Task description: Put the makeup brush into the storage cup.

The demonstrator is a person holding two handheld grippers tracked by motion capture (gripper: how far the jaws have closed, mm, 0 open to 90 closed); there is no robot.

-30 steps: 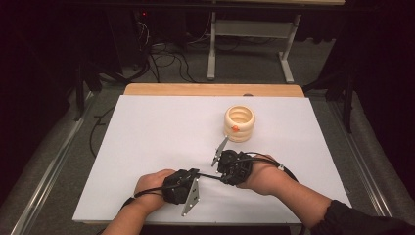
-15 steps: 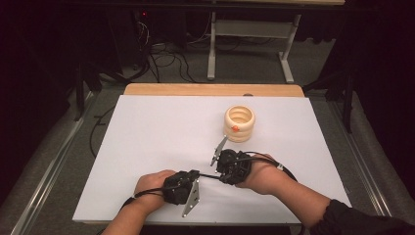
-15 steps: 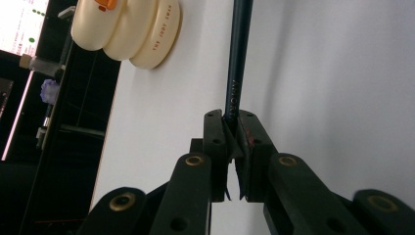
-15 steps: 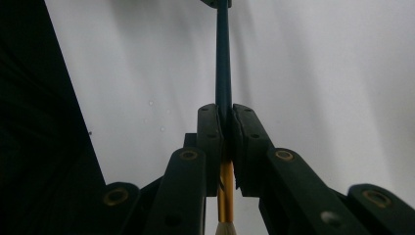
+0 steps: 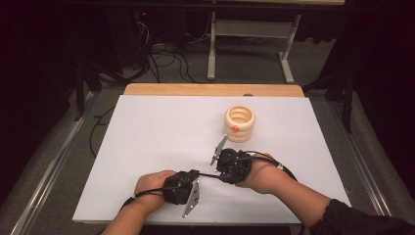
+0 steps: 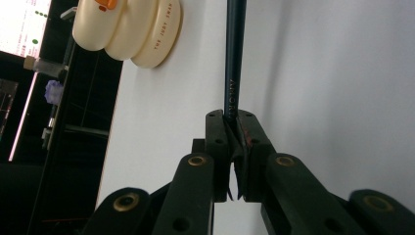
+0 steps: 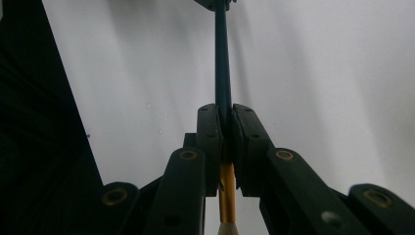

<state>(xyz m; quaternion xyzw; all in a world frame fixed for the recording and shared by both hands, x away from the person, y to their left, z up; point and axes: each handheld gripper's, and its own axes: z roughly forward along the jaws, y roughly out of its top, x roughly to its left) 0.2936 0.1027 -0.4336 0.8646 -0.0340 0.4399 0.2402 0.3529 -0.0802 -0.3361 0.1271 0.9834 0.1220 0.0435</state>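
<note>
The left gripper (image 5: 195, 175) sits near the front edge of the white desk (image 5: 147, 137), its 2 jaws clamped on the dark end of a thin paintbrush (image 5: 208, 175); they have just finished closing on that handle; the left gripper view shows the handle (image 6: 234, 58) running straight out from the pinched jaws, faint lettering along it. The right gripper (image 5: 219, 169) lies just beside, nearer the desk's middle, its jaws pressed shut on the same paintbrush (image 7: 222, 73) where the dark handle meets a gold ferrule (image 7: 226, 191) (pale bristles sit just below that); the paintbrush spans the short gap between both grippers. A cream ringed holder (image 5: 240, 123) stands farther back, towards the rear edge, apart from both hands.
</note>
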